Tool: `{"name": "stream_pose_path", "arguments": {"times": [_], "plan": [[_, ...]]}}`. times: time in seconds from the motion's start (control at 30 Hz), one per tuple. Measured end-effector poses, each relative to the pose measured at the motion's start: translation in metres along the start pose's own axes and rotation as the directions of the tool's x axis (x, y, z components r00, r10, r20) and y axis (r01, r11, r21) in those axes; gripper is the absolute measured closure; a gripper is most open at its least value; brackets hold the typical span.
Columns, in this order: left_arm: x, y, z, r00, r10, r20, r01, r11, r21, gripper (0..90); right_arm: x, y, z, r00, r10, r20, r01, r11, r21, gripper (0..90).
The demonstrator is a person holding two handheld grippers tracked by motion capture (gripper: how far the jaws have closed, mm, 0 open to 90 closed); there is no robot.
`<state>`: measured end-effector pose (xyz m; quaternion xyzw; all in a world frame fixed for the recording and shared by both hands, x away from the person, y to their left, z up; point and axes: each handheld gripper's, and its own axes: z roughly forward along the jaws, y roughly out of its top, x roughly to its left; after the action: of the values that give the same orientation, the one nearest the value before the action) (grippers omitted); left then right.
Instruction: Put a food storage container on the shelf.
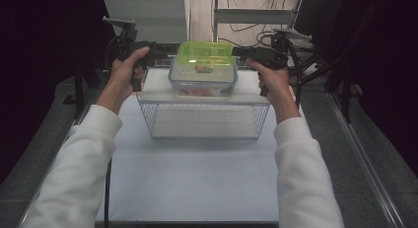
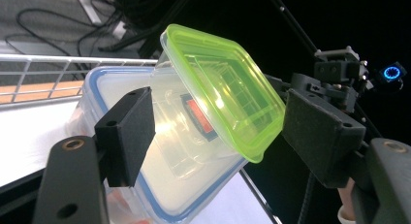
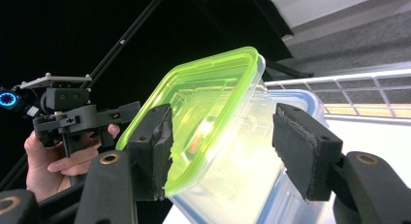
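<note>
A small clear container with a green lid sits on top of a larger clear box with a blue-rimmed lid, which rests on an upturned wire basket on the white table. The left gripper has its jaws spread wide, the green-lidded container lying between them, with gaps showing at both pads. The right gripper likewise stands wide, its jaws flanking the same container; whether its near pad touches the lid cannot be told. Each gripper appears beyond the container in the other's view.
</note>
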<state>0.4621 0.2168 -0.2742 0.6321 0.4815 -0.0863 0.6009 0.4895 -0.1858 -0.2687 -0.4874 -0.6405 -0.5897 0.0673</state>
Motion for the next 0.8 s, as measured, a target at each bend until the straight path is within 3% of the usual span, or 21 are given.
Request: {"name": "stream_pose_path", "arguments": {"times": [0.23,0.4,0.47,0.5,0.57,0.6,0.67,0.73,0.77,0.8], "plan": [[-0.003,-0.019,-0.010,0.9996,0.028,0.003,-0.028,0.9996,-0.005,26.3,0.011,-0.009,-0.021,0.9981,-0.061,-0.014,0.060,0.998,-0.006,38.0],[-0.007,-0.043,-0.025,0.9971,0.076,-0.007,-0.076,0.9971,0.004,26.0,0.015,-0.031,-0.043,0.9919,-0.119,-0.043,0.120,0.993,0.014,37.5],[-0.010,-0.059,-0.033,0.9935,0.110,-0.031,-0.109,0.9939,0.017,26.0,0.016,-0.039,-0.049,0.9889,-0.140,-0.050,0.141,0.990,0.023,37.5],[-0.010,-0.059,-0.033,0.9935,0.110,-0.031,-0.109,0.9939,0.017,25.8,0.016,-0.045,-0.053,0.9872,-0.151,-0.052,0.152,0.988,0.027,37.5],[-0.013,-0.075,-0.040,0.9865,0.156,-0.049,-0.155,0.9874,0.032,25.8,0.017,-0.052,-0.058,0.9837,-0.172,-0.052,0.174,0.984,0.030,37.4],[-0.015,-0.092,-0.044,0.9818,0.182,-0.054,-0.180,0.9827,0.043,25.8,0.018,-0.065,-0.066,0.9768,-0.208,-0.051,0.210,0.977,0.040,37.5],[-0.015,-0.111,-0.047,0.9788,0.196,-0.059,-0.192,0.9793,0.062,26.1,0.018,-0.080,-0.071,0.9653,-0.257,-0.045,0.260,0.964,0.063,37.5],[-0.016,-0.118,-0.048,0.9757,0.210,-0.062,-0.206,0.9761,0.071,26.0,0.018,-0.096,-0.075,0.9539,-0.298,-0.036,0.300,0.950,0.083,37.5],[-0.017,-0.137,-0.050,0.9694,0.236,-0.069,-0.230,0.9698,0.081,25.9,0.017,-0.108,-0.078,0.9478,-0.317,-0.034,0.319,0.943,0.100,37.4],[-0.017,-0.147,-0.051,0.9678,0.242,-0.069,-0.236,0.9680,0.086,26.0,0.015,-0.115,-0.080,0.9438,-0.329,-0.033,0.330,0.938,0.106,37.4]]}}
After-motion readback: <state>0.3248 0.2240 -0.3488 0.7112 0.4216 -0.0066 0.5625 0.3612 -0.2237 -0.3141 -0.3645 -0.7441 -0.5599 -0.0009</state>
